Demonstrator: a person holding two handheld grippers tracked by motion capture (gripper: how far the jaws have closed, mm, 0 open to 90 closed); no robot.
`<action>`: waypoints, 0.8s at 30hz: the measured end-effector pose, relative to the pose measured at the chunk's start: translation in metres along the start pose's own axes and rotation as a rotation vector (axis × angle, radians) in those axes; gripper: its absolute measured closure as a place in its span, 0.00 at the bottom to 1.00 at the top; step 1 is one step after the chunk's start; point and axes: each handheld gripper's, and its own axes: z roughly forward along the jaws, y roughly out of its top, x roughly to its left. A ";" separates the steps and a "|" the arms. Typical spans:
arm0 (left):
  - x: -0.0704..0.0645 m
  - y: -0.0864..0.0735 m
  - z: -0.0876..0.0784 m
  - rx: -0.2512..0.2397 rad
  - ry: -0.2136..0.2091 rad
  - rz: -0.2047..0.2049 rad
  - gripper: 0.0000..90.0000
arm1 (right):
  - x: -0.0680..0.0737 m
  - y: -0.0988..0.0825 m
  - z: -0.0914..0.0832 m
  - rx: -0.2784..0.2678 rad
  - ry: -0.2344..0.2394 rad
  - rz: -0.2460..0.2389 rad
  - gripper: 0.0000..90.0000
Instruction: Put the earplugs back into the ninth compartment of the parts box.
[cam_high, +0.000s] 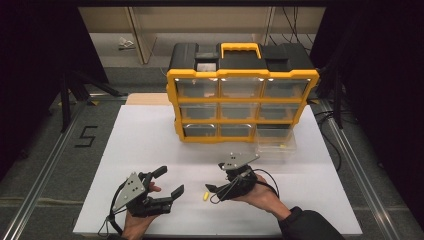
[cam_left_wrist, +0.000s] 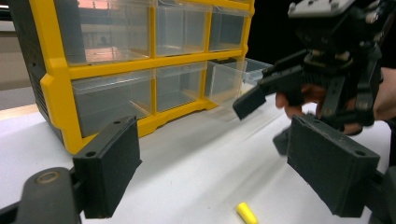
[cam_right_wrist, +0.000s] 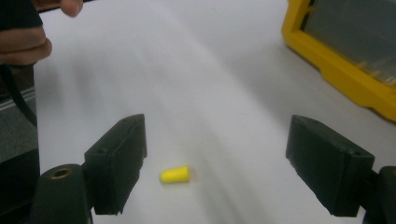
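Note:
A small yellow foam plug (cam_high: 205, 196) lies on the white table top (cam_high: 140, 150), between the two grippers. My right gripper (cam_high: 215, 176) points left toward it, jaws wide open; in the right gripper view the plug (cam_right_wrist: 175, 175) rests on the table between the open jaws of that gripper (cam_right_wrist: 215, 163), nearer the left one, untouched. My left gripper (cam_high: 170, 181) is open and holds nothing. In the left gripper view its jaws (cam_left_wrist: 219, 158) frame the plug (cam_left_wrist: 246, 213) low down, with the right gripper (cam_left_wrist: 266, 121) beyond it.
A yellow and black drawer cabinet (cam_high: 242, 95) with clear drawers stands at the back of the table. Its bottom right drawer (cam_high: 275, 145) is pulled out, with a small yellow piece (cam_high: 282, 146) inside. The table's front edge runs close by both hands.

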 end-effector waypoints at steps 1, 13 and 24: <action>0.000 0.000 0.000 0.000 0.000 -0.002 0.19 | 0.000 0.000 0.000 0.000 0.000 0.000 0.24; 0.000 0.000 0.000 0.001 0.000 0.000 0.19 | 0.014 -0.011 0.029 0.107 0.025 -0.046 0.29; 0.000 0.000 0.001 0.003 -0.001 0.001 0.19 | 0.020 -0.020 0.045 0.181 0.032 -0.080 0.42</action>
